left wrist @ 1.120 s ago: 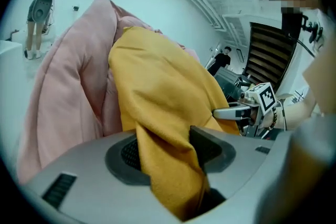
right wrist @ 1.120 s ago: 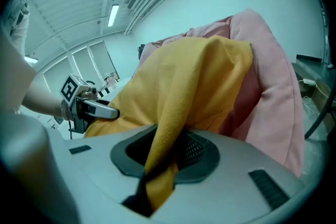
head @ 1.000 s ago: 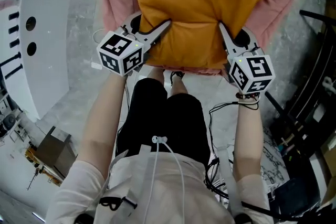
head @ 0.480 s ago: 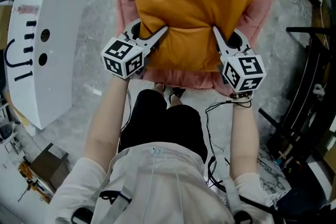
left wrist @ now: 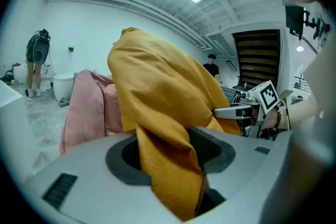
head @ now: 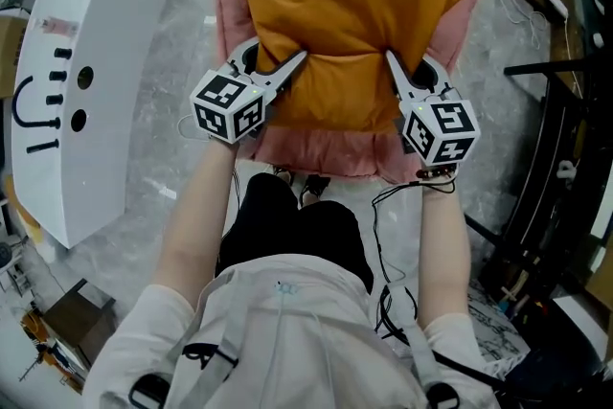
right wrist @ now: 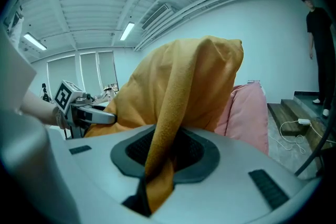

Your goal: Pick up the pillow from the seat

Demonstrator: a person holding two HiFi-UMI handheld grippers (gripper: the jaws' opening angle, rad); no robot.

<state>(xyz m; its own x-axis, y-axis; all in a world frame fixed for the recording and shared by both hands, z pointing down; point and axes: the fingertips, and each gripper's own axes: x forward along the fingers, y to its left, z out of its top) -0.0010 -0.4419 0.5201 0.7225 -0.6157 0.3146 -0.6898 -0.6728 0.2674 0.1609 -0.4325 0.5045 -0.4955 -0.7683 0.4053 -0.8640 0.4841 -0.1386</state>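
Note:
An orange pillow [head: 359, 5] hangs between both grippers above a pink seat cushion [head: 326, 148]. My left gripper [head: 292, 65] is shut on the pillow's near left corner; orange fabric [left wrist: 168, 165] is bunched between its jaws. My right gripper [head: 393, 64] is shut on the near right corner, with a fold of fabric [right wrist: 163, 155] pinched between its dark pads [right wrist: 191, 152]. The pillow [left wrist: 157, 92] rises in front of the pink cushion [left wrist: 86, 107] in the left gripper view. The pillow's far edge is cut off at the top of the head view.
A white curved panel [head: 77, 91] with black marks stands at the left. A dark metal frame [head: 560, 168] and cables [head: 393, 206] lie at the right. The person's legs [head: 297, 235] are below the seat. A person [left wrist: 35, 60] stands in the far background.
The pillow and both grippers have shifted slightly up and away in the head view, and more of the pink cushion's near edge shows beneath. Both grips are unchanged.

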